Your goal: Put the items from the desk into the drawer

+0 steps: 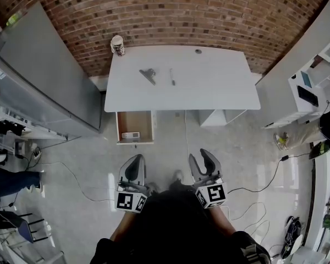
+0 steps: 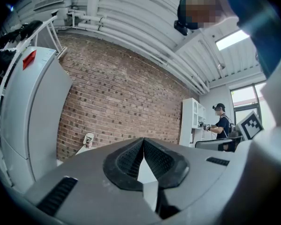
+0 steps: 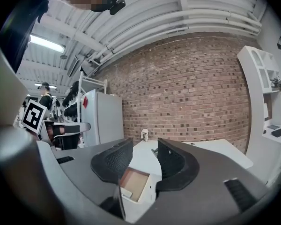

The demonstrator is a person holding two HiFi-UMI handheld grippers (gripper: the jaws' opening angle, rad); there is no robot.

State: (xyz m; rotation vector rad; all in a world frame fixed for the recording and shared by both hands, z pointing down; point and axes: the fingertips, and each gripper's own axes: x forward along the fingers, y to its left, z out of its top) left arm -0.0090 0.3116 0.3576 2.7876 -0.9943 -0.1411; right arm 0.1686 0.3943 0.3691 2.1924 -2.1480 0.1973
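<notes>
left claw (image 1: pixel 135 161) closed, empty | right claw (image 1: pixel 201 159) spread, empty | drawer (image 1: pixel 133 121) pulled out — under desk (image 1: pixel 209 81)

Dark clip (image 1: pixel 148 75), perhaps pen (image 1: pixel 172 76), on desk (image 1: pixel 209 84); drawer (image 1: pixel 134 122) open.

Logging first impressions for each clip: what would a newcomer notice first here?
The white desk against the brick wall, bearing a dark clip, a thin tool and a can. Under its left front the drawer stands open. The left gripper and right gripper hang well short of the desk.
</notes>
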